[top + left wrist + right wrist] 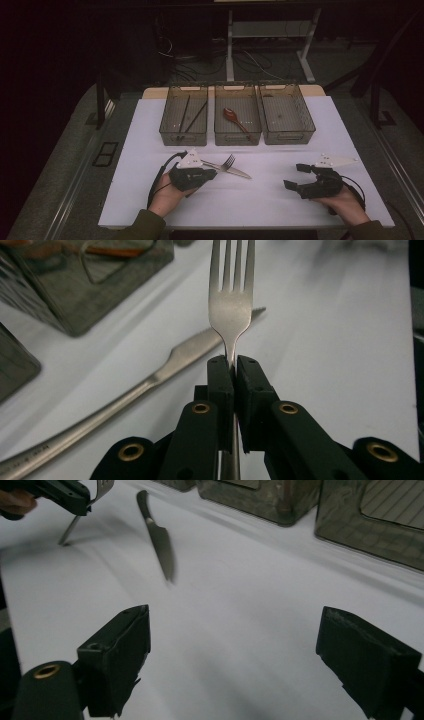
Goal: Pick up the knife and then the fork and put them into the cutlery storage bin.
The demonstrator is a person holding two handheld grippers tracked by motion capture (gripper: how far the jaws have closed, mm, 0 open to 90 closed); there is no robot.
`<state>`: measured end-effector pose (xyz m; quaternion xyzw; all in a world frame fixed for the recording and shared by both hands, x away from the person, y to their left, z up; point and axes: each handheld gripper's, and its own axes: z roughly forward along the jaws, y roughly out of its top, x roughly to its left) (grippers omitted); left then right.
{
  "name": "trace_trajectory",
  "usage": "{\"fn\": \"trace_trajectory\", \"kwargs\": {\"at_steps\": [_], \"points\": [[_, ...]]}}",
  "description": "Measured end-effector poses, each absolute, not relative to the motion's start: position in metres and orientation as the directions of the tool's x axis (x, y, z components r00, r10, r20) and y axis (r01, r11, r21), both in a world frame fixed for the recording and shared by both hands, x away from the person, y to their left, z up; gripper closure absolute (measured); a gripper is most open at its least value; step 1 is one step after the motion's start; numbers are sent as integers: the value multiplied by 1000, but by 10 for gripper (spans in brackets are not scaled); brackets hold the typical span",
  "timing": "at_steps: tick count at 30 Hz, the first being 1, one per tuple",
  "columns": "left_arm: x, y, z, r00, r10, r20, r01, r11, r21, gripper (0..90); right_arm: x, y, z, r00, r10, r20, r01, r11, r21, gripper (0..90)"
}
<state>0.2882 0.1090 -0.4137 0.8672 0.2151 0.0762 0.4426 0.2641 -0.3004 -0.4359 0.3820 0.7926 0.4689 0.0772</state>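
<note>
Our left gripper is clenched on the neck of the fork, the two black pads pinching the thin stem just below the bowl so that the tines stick out ahead of the jaws. In the high view we see this gripper at the near left of the white table, with the fork just past its tip. A table knife lies flat on the table beside and under the fork. Our right gripper stands released, its jaws wide apart over bare table with nothing between them; in the high view it sits well apart to the right. Three mesh bins stand in a row at the far edge: the left bin holds chopsticks, the middle bin a brown spoon.
</note>
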Motion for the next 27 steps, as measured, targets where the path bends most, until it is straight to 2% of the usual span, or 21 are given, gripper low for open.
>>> {"fn": "trace_trajectory", "kwargs": {"at_steps": [13,20,27], "points": [[290,100,-390,894,445,-47,265,-442,857,848,276,-286,-416,-724,645,246,519,274,810,145],[295,82,-386,898,439,-38,250,-436,865,848,289,-265,-399,-761,583,283,506,262,822,304],[301,60,-383,894,447,-20,233,-428,873,848,300,-241,-377,-801,513,309,475,230,849,375]]}}
